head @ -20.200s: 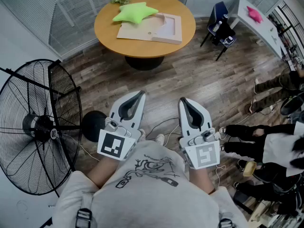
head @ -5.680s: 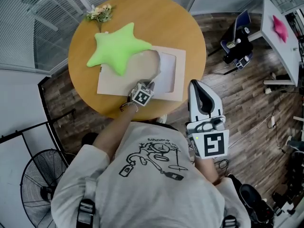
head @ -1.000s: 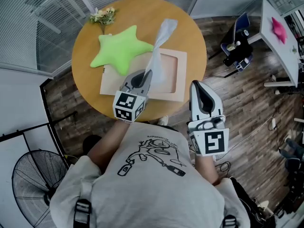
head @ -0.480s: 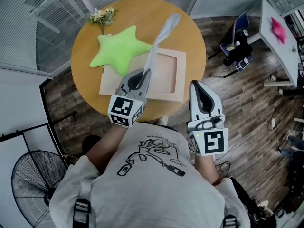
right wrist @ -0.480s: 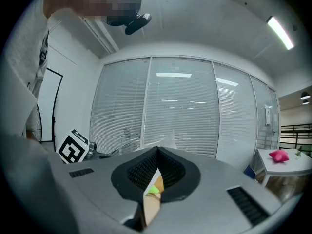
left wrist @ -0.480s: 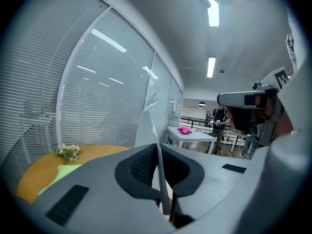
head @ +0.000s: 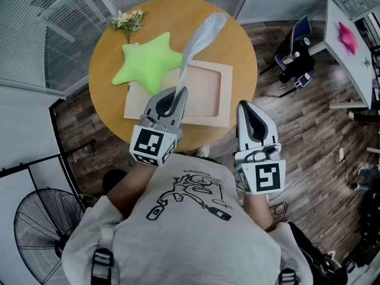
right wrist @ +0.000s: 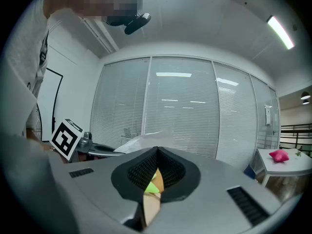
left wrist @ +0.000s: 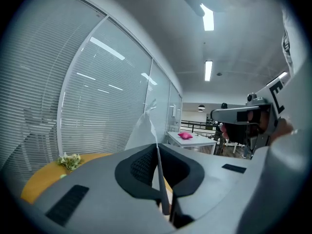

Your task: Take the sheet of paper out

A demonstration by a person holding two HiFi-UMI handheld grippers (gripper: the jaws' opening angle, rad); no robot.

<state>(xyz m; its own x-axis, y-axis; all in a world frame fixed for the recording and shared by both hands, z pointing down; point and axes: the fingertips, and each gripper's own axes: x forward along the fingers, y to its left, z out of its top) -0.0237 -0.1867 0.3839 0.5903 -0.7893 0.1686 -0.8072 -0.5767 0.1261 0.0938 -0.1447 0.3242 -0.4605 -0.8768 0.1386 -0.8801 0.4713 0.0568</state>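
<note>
The sheet of paper (head: 199, 35) is gripped by its lower edge in the left tongs (head: 177, 92), whose jaws are pressed together on it. In the left gripper view the thin white edge is seen clamped at the meeting of the dark pads (left wrist: 139, 167), with the sheet of paper (left wrist: 141, 130) rising above the tongs (left wrist: 157, 146). In the head view the sheet is held clear of the bench (head: 237, 46) and runs as a pale, narrow, twisted strip from the tongs towards 1 o'clock, ending over the far half of the round wooden top. Beneath it a wooden frame (head: 224, 94) lies flat on the bench, its recessed panel showing a bare pinkish-brown surface. A green star cushion (head: 147, 61) is seen at 10 o'clock of the frame, one of its points overlapping the frame's flat board, and a small bunch of flowers (head: 127, 19) lies at the bench's 11 o'clock edge. The right tongs (head: 249, 108) are held just off the bench's 5 o'clock edge, above the wooden floor (head: 297, 123), apart from the frame. Their jaws are closed with nothing gripped – in the right gripper view the tips of the tongs (right wrist: 157, 150) meet, and only the cushion and wood are seen beyond the gap.
</note>
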